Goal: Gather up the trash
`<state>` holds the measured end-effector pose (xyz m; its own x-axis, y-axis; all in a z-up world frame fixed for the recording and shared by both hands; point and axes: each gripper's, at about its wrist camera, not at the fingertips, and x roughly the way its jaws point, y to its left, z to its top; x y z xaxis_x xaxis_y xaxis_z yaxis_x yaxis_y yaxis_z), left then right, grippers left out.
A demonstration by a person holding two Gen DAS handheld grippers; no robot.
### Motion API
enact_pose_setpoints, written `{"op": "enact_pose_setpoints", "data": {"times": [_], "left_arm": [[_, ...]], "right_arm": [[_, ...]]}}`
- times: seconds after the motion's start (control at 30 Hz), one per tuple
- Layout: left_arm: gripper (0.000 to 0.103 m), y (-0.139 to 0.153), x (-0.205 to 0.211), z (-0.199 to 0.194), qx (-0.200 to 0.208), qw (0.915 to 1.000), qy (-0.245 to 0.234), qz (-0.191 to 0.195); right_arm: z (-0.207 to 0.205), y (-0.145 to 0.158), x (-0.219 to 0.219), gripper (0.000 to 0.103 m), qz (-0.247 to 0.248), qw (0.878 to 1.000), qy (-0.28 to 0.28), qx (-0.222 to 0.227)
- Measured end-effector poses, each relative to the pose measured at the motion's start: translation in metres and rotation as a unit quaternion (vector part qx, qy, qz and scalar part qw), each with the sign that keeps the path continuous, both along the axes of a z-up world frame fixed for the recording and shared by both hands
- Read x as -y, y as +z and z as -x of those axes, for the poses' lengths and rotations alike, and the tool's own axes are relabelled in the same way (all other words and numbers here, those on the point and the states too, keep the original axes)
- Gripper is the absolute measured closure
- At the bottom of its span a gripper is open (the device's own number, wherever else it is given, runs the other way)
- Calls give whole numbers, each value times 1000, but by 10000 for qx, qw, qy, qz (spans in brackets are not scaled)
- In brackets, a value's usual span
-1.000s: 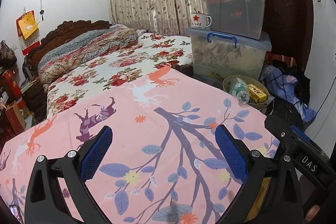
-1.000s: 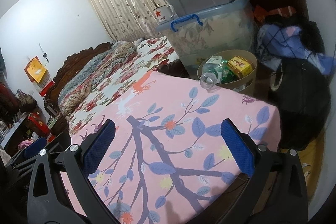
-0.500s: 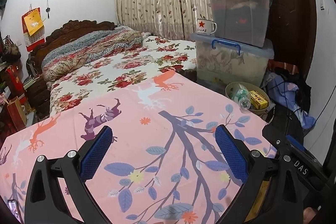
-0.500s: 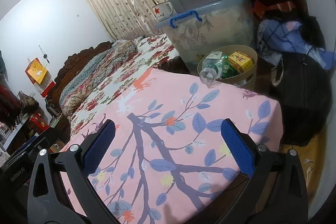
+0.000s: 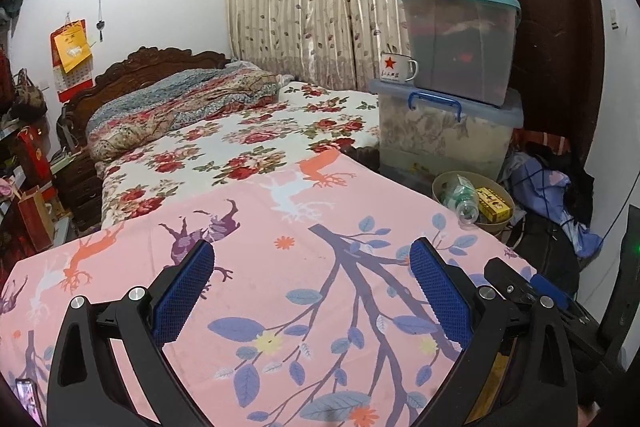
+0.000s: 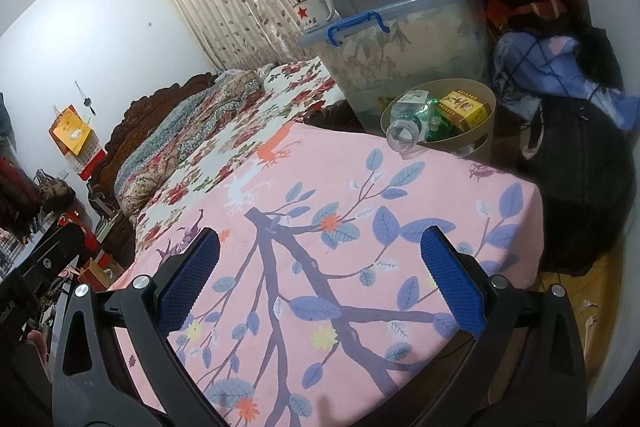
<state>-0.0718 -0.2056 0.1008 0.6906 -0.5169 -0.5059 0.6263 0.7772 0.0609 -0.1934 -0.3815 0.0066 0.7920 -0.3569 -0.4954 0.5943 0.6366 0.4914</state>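
A round tan waste bin (image 6: 486,101) stands on the floor past the far corner of the pink sheet. In it lie a clear plastic bottle (image 6: 404,131) and a yellow carton (image 6: 464,109). The bin also shows in the left wrist view (image 5: 440,183), with the bottle (image 5: 460,199) and the carton (image 5: 494,205). My left gripper (image 5: 312,295) is open and empty above the pink sheet (image 5: 280,267). My right gripper (image 6: 320,283) is open and empty above the same sheet (image 6: 340,195), nearer the bin.
Stacked plastic storage boxes (image 5: 448,131) with a white enamel mug (image 5: 398,67) stand behind the bin. Clothes and a dark bag (image 6: 580,163) lie on the floor at the right. A floral bedspread (image 5: 240,147) and folded quilt fill the far bed. Shelves (image 5: 28,187) line the left.
Both grippers have pulled back and risen slightly, so the bin and boxes look a little farther off. Both stay open and empty.
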Motion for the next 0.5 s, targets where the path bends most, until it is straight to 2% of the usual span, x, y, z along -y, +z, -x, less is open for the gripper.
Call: {"op": "enact_pose_setpoints", "data": {"times": [0.3,0.5], "left_arm": [[9,0,-1,-2,-64,10000,4,-31],[9,-8,4,-3,-75,9997,-2,-230]], "right_arm": [[1,-2,1,4,-43,10000,-17,-18],[-2,-3,-1,4,-74,9999,35,-73]]}}
